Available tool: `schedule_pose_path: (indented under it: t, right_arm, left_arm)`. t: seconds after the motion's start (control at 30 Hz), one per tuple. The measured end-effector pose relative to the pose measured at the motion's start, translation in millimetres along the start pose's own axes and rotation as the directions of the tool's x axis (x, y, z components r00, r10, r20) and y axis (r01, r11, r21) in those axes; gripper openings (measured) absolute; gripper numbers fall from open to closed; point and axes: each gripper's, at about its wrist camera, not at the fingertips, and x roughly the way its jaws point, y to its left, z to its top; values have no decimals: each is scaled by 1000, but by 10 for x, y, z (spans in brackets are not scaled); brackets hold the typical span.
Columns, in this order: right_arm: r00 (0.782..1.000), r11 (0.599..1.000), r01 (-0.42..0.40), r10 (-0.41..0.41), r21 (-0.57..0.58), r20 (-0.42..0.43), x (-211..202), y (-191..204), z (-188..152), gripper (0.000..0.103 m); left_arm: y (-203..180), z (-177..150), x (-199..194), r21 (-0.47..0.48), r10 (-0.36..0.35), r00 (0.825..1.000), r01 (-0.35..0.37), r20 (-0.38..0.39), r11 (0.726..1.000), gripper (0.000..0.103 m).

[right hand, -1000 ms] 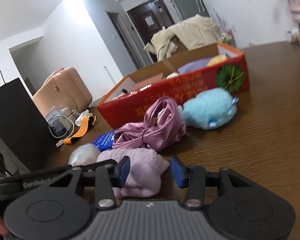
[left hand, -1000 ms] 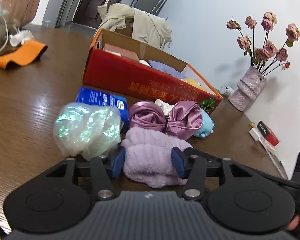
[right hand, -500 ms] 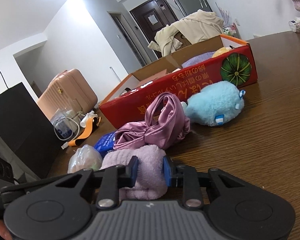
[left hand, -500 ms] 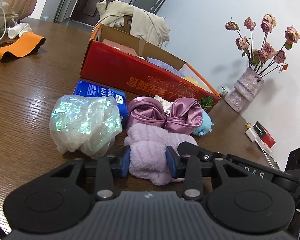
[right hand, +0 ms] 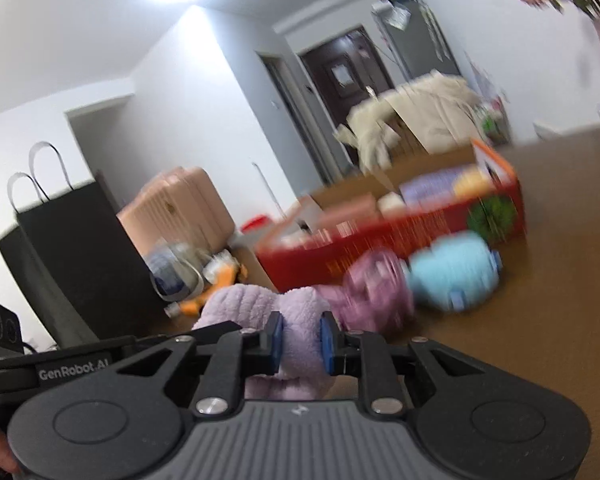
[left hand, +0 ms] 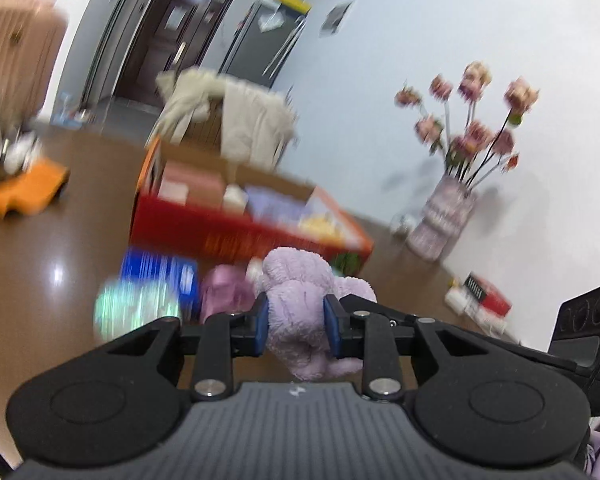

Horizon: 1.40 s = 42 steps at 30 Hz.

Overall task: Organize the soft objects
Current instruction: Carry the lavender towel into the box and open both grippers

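The left gripper (left hand: 294,326) pinches the lilac towel (left hand: 300,300) and the right gripper (right hand: 301,342) pinches it too, in front of the red box (left hand: 236,228). It looks light, plush and floppy, so gripping the bunched folds seems secure. Blur hides the box's contents and whether the towel clears the table (right hand: 540,300).

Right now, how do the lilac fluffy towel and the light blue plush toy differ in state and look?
The lilac fluffy towel is pinched between the blue pads of both the right gripper and the left gripper; the light blue plush toy lies ungripped on the wooden table. The towel is pale purple and bunched; the plush is blue and rounded. Both are fuzzy, soft, and outside the red box.
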Motion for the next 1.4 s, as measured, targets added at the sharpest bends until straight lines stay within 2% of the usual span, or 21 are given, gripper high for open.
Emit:
schedule_pose_path:
  t: [0.13, 0.23, 0.3, 0.43, 0.5, 0.57, 0.67, 0.77, 0.87, 0.9, 0.97, 1.03, 1.1, 1.13, 1.17, 1.2, 1.27, 1.33, 1.4]
  right_arm:
    - [1000, 998, -6, 8, -65, 27, 330, -25, 612, 19]
    - [1000, 998, 5, -6, -66, -15, 808, -137, 1017, 19]
    - [997, 999, 19, -22, -40, -75, 1208, -259, 1232, 18]
    - [979, 995, 90, -98, -50, -178, 1940, -456, 1375, 18]
    - [955, 991, 127, -134, -43, -265, 2251, -564, 1315, 18]
    - [937, 990, 130, -142, -59, -320, 2383, -596, 1218, 18]
    - [910, 991, 113, -133, -73, -394, 2519, -644, 1092, 19]
    - [898, 987, 133, -160, -94, -410, 2522, -609, 1063, 19]
    - [889, 991, 108, -131, -78, -438, 2402, -615, 1070, 19]
    - [884, 992, 102, -123, -71, -452, 2408, -644, 1082, 19]
    - [866, 996, 78, -91, -45, -491, 2423, -692, 1061, 22]
    - [856, 995, 102, -100, -24, -507, 2456, -738, 1011, 27]
    - [862, 995, 93, -104, -48, -496, 2458, -696, 955, 28]
    - [860, 994, 92, -109, -58, -499, 2447, -663, 938, 35]
    - [863, 993, 97, -120, -73, -492, 2415, -624, 938, 38]
    - [870, 990, 106, -135, -88, -474, 2366, -596, 955, 37]
    - [882, 988, 110, -149, -112, -448, 2228, -535, 1009, 48]
    - [899, 985, 120, -161, -124, -407, 2000, -468, 1103, 53]
    - [916, 978, 135, -185, -160, -357, 1731, -371, 1204, 54]
  left_arm:
    - [82, 641, 366, 10, 4, 1000, -4, -4, 1000, 29]
    - [245, 1020, 830, 2, 46, 998, -46, -44, 999, 29]
    - [370, 1237, 1181, 26, 93, 994, -92, -65, 995, 29]
    - [683, 1421, 1777, 17, 142, 979, -142, -148, 990, 29]
    - [788, 1386, 1999, 26, 174, 961, -173, -217, 985, 29]
    - [834, 1301, 2062, 65, 189, 952, -179, -241, 982, 30]
    - [869, 1158, 2082, 117, 212, 940, -187, -266, 975, 32]
    - [839, 1091, 1980, 134, 201, 948, -172, -247, 976, 34]
    - [759, 1102, 1875, 137, 148, 955, -116, -257, 984, 42]
    - [723, 1110, 1859, 147, 155, 955, -121, -253, 982, 48]
    - [652, 1120, 1800, 172, 174, 960, -137, -222, 976, 48]
    - [620, 1151, 1722, 162, 188, 962, -157, -199, 974, 53]
    - [599, 1187, 1621, 154, 199, 964, -172, -178, 973, 59]
    - [582, 1205, 1560, 156, 210, 964, -185, -165, 970, 62]
    - [561, 1219, 1481, 160, 226, 962, -201, -153, 966, 62]
    - [537, 1244, 1413, 165, 237, 961, -213, -145, 963, 63]
    - [494, 1276, 1217, 172, 256, 959, -234, -119, 957, 66]
    - [439, 1293, 998, 182, 271, 959, -253, -85, 950, 70]
    - [386, 1306, 791, 188, 280, 958, -265, -59, 946, 72]
